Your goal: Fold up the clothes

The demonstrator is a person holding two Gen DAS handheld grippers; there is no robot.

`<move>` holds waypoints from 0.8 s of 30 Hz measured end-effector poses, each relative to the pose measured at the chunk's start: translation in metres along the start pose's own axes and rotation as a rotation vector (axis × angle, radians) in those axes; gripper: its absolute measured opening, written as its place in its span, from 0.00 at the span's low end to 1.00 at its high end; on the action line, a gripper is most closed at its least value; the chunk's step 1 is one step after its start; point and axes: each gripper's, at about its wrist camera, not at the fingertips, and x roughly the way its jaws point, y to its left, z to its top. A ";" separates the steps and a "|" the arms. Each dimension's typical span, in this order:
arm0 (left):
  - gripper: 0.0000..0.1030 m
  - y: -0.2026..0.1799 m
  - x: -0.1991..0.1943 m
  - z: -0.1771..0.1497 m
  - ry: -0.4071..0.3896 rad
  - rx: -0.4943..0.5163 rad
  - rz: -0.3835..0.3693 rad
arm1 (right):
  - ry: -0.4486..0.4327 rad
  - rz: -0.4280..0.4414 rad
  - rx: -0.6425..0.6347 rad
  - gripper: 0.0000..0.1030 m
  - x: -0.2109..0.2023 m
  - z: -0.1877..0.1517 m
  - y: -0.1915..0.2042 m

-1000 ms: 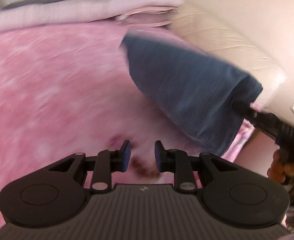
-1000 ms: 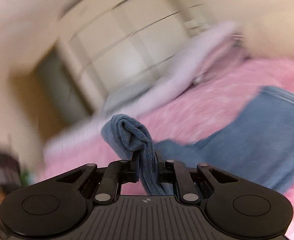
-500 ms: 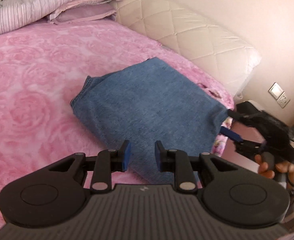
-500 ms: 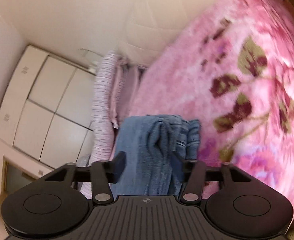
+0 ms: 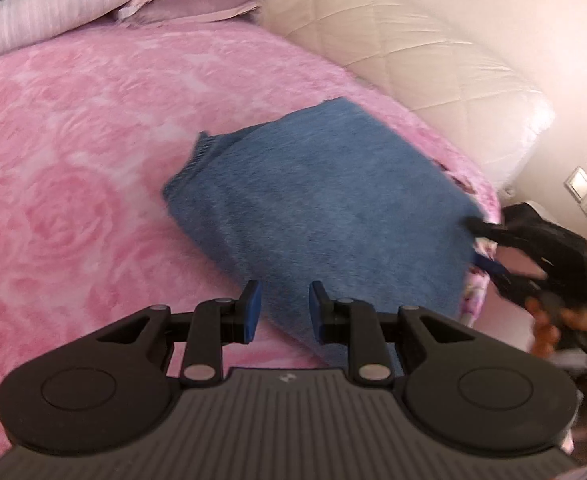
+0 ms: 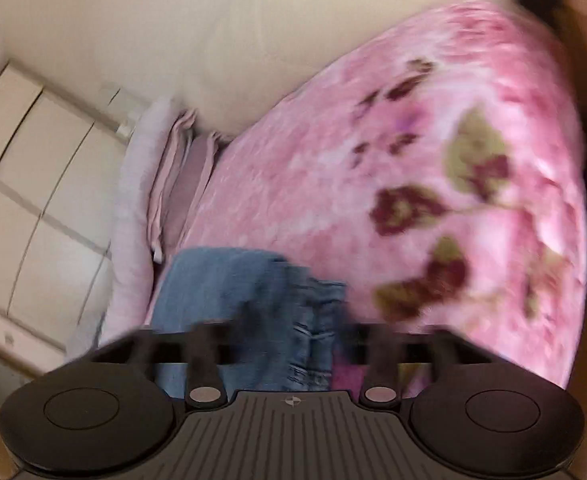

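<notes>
Left wrist view: the left gripper (image 5: 281, 312) is being held with its two blue-padded fingers (image 5: 251, 310) parted by a moderate gap, nothing being gripped or touched between them. Just beyond the fingertips, a folded blue terry-cloth garment (image 5: 325, 216) is being supported flat on the pink rose-patterned plush blanket (image 5: 73, 184), near the bed's right edge. At the garment's far right corner, the black right gripper (image 5: 493, 236) is being seen with its fingers spread, one tip at the cloth's edge; actual contact cannot be told through the blur. Farther off, striped pale pillows (image 5: 105, 4) and a cream quilted headboard (image 5: 433, 68) are being shown.

Right wrist view: the fingers are being smeared by motion blur, yet a wide gap is being shown, with the bunched blue cloth (image 6: 253, 300) lying between and beyond them, apparently ungripped. A white panelled wardrobe (image 6: 25, 184) is being seen farthest left.
</notes>
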 end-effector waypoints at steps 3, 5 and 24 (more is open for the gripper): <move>0.29 0.024 0.001 0.004 -0.011 -0.135 -0.034 | 0.010 0.047 0.143 0.71 -0.025 -0.016 -0.017; 0.31 0.037 0.003 0.005 -0.020 -0.216 -0.066 | 0.046 0.094 0.256 0.73 -0.030 -0.035 -0.026; 0.28 0.032 0.044 0.004 0.049 -0.378 -0.229 | 0.171 -0.004 -0.044 0.22 0.035 -0.012 0.024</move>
